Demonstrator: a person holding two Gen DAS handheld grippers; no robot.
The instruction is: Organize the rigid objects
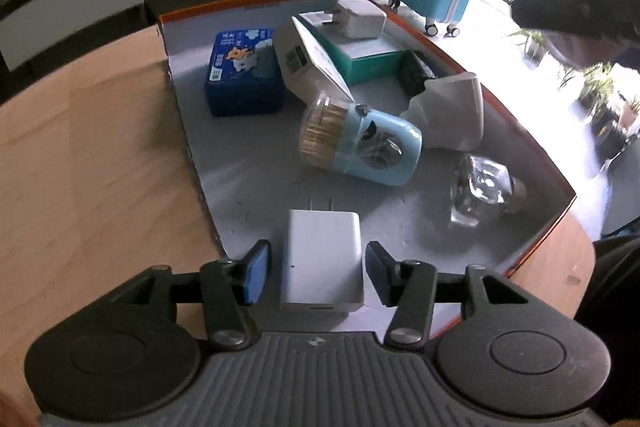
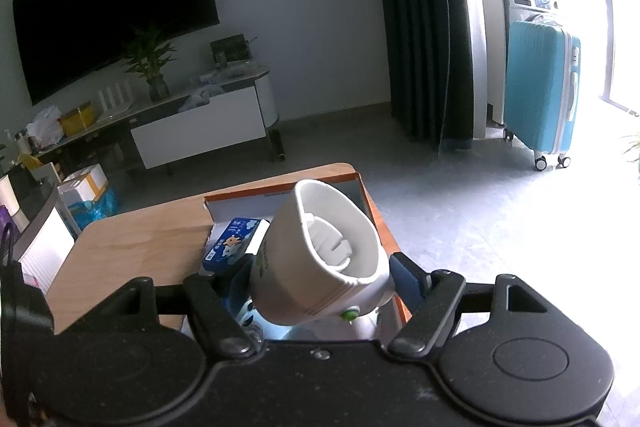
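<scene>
Sorting so far: your shallow orange-rimmed cardboard tray [image 1: 532, 151] holds most items.
Left gripper [image 1: 316, 277]: jaws flank the white plug-in charger [image 1: 322, 259], gaps showing.
Right gripper [image 2: 320, 281]: clamps a white funnel-mouthed plastic device [image 2: 320, 259], still unplaced.

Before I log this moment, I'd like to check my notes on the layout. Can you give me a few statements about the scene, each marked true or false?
1. The white charger lies between the fingers of the left gripper, with its prongs pointing away from the camera. True.
2. The toothpick holder stands upright. False: it lies on its side in the box.
3. The blue tin sits on the wooden table outside the box. False: it is inside the box, near the far left corner.
4. The right gripper holds a white cup-shaped device that has a green button. True.
</scene>
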